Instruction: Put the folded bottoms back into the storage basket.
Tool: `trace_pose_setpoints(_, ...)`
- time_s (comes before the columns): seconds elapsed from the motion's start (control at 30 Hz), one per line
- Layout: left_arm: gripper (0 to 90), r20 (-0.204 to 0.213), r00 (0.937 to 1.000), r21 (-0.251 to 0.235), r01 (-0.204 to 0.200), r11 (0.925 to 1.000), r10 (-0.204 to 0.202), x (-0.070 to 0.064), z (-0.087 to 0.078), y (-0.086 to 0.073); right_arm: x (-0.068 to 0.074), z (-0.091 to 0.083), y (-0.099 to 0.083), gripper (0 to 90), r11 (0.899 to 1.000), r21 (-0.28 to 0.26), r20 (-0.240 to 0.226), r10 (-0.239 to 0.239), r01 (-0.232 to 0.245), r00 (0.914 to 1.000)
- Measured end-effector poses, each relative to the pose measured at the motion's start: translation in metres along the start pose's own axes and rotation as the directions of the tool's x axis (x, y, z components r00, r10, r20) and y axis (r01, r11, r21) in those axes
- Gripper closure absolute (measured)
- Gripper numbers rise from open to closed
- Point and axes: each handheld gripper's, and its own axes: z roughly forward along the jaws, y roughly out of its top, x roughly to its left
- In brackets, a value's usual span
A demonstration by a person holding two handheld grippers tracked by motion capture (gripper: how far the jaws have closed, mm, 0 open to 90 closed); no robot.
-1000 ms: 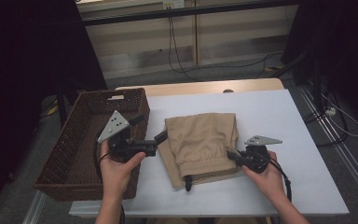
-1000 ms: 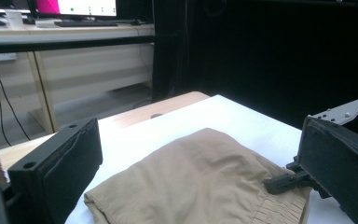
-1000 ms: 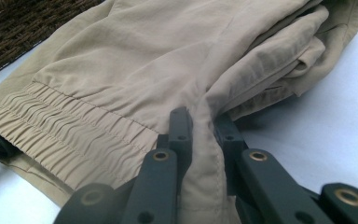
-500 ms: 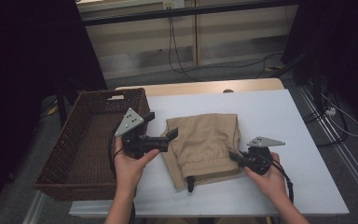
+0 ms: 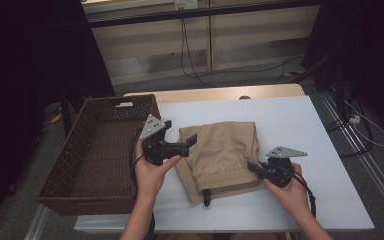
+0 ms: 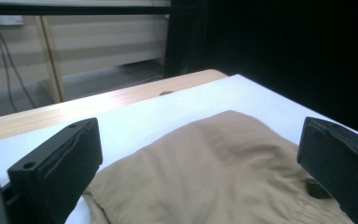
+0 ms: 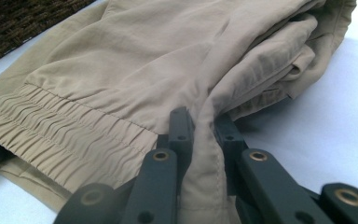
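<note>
One gripper, the right (image 5: 254, 167), pinches the shorts' (image 5: 223, 152) waistband corner; the left (image 5: 192, 141), jaws open, hovers at their left edge.

Folded tan trousers (image 5: 223, 152), elastic waistband nearest, flat on table

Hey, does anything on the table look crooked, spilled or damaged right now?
Nothing spilled or damaged. The folded khaki pants lie slightly askew on the white table, a dark drawstring poking out at the waistband. The right gripper pinches their edge; the left gripper is open beside the wicker basket.
</note>
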Motion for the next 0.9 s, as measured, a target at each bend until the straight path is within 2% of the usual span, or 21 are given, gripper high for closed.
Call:
trace_pose_setpoints(0.33,0.1,-0.03,0.9993,0.039,0.023,0.999,-0.022,0.008,0.018,-0.012,-0.001,0.0,-0.001,80.9,1.0,0.003,0.006,-0.006,0.006,1.0)
trace_pose_setpoints(0.47,0.1,-0.049,0.9987,0.058,0.018,0.9982,-0.015,0.012,0.025,-0.015,-0.001,0.0,0.0,80.9,1.0,0.004,0.007,-0.01,0.01,0.9999)
trace_pose_setpoints(0.63,0.1,-0.069,0.997,0.075,0.039,0.9964,-0.034,0.018,0.034,-0.022,-0.001,0.0,-0.001,80.8,1.0,0.006,0.01,-0.017,0.017,0.9998)
trace_pose_setpoints(0.7,0.1,-0.078,0.9967,0.085,0.03,0.9959,-0.023,0.02,0.038,-0.024,-0.001,-0.001,-0.001,80.8,1.0,0.007,0.011,-0.016,0.016,0.9998)
trace_pose_setpoints(0.9,0.1,-0.109,0.9936,0.105,0.04,0.9937,-0.028,0.027,0.048,-0.028,-0.001,0.0,-0.001,80.8,1.0,0.009,0.013,-0.022,0.022,0.9997)
